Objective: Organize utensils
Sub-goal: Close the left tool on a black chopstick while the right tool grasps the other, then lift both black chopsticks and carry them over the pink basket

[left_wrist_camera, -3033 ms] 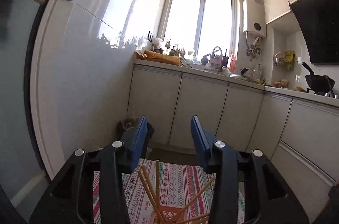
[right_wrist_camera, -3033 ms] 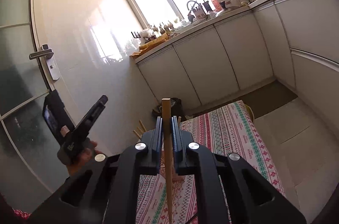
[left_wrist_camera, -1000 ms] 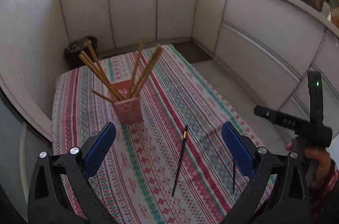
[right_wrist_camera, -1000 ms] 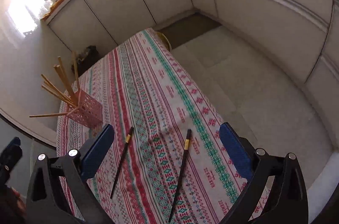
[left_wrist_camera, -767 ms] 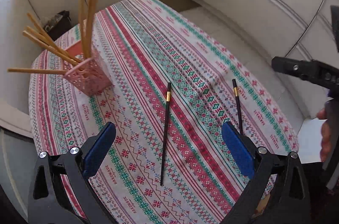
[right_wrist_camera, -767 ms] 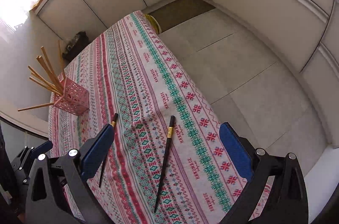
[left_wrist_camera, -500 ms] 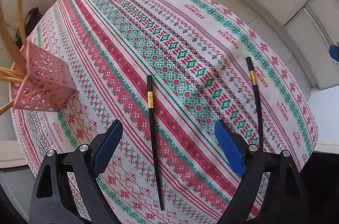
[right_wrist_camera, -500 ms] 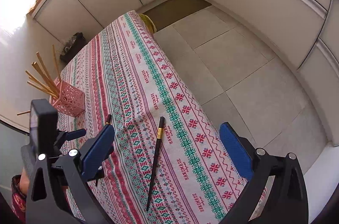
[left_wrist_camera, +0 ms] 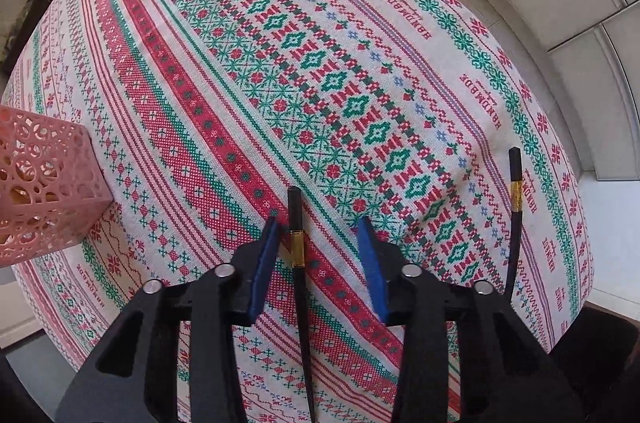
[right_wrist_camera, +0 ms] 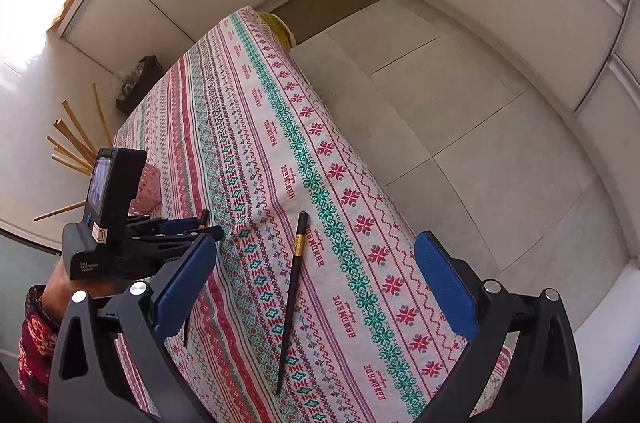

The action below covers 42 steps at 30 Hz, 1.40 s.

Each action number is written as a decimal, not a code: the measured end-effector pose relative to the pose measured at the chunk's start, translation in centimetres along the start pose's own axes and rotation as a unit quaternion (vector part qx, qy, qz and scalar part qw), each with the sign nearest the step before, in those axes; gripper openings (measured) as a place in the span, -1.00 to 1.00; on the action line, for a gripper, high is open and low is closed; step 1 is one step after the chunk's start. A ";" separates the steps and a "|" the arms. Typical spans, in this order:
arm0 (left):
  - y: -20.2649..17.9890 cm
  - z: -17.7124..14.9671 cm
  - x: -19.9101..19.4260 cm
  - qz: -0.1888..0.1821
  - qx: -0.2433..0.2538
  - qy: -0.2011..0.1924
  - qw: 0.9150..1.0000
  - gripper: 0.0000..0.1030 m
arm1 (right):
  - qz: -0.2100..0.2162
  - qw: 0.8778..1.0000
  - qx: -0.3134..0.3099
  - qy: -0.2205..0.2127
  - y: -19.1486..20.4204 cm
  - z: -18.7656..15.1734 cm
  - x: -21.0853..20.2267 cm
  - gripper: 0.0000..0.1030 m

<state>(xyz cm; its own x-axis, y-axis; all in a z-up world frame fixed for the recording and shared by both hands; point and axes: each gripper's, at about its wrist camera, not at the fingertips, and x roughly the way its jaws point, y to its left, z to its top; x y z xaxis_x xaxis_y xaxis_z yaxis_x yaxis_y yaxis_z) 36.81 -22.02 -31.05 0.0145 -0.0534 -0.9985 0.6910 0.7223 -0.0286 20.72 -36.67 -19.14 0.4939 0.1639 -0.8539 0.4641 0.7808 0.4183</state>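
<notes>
**Two black chopsticks lying on the patterned cloth**

Two wrist views are showing different parts of the table. At the far left, the left wrist view is catching only the lattice wall of the pink holder (left_wrist_camera: 44, 191), while the right wrist view is showing the wooden chopsticks (right_wrist_camera: 74, 143) fanning out of it, with the holder itself mostly hidden behind the left gripper's camera unit.

The left gripper (left_wrist_camera: 320, 263) is hanging low over the tablecloth (left_wrist_camera: 224, 35), jaws parted and gripping nothing, straddling the left black chopstick (left_wrist_camera: 298, 263). That stick is lying flat, its long axis running near to far, gold band toward the far, blunt end.

To the right, the second black chopstick (right_wrist_camera: 292, 287) is lying roughly parallel, near the table's right edge, thin tip toward the camera. The right gripper (right_wrist_camera: 316, 283) is hovering above it, jaws spread wide and empty.
</notes>
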 end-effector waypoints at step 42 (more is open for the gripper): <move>1.4 -17.8 -14.9 -0.050 -0.136 -0.255 0.956 -0.88 | -0.155 0.985 -0.063 0.031 8.1 -2.1 12.5 -0.85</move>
<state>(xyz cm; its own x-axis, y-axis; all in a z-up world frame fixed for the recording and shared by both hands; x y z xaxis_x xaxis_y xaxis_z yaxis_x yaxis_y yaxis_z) 24.70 -7.99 -17.04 0.3567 -0.4111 -0.8389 0.4949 0.8448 -0.2035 29.17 -27.01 -27.09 0.2954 -0.0612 -0.9534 0.4893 0.8668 0.0960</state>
